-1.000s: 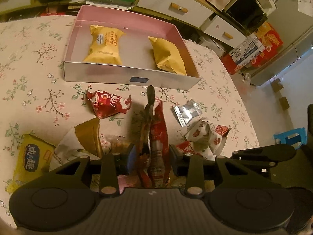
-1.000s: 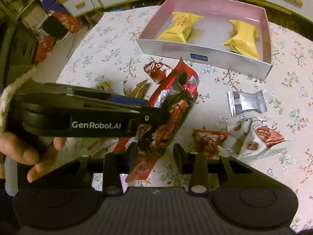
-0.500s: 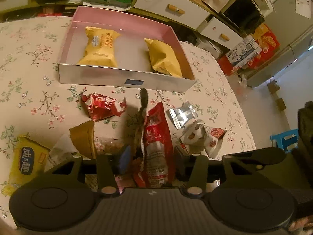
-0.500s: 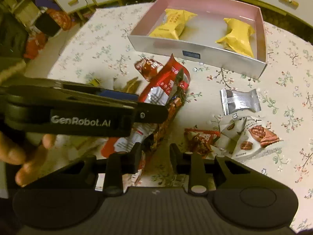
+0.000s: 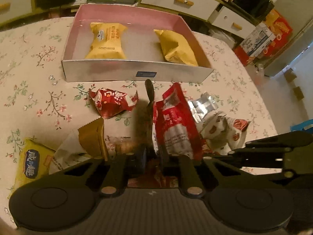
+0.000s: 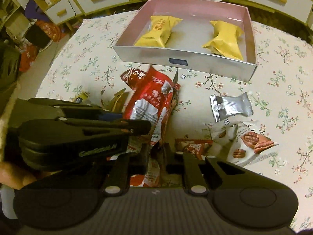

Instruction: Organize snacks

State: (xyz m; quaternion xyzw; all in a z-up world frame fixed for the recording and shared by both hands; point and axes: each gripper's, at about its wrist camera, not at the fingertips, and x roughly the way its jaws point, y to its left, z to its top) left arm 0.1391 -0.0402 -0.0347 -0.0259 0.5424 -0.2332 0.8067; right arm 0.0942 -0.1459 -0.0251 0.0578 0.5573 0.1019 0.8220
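Table (image 5: 29, 62): floral cloth, round edge; carries the box and loose snacks.
Box (image 5: 125, 72): silver outside, pink inside, open top, at the far side of the table; holds two yellow packs.
Yellow packs: one at the box's left (image 5: 106, 39), one at its right (image 5: 177, 48), apart from each other.
Left gripper (image 5: 149, 105): clenched on the red bag, fingers close together.
Right gripper (image 6: 156, 152): jaws closed in on the same red bag's lower end; whether it grips firmly cannot be told.
Red bag (image 5: 176, 125): long, lifted above the table, in front of the box.
Nut pack (image 6: 248, 143): white, on the table at right.
Silver pack (image 6: 230, 106): flat on the cloth, between box and nut pack.
Red wrapper (image 5: 111, 101): small, crumpled, just left of the red bag.
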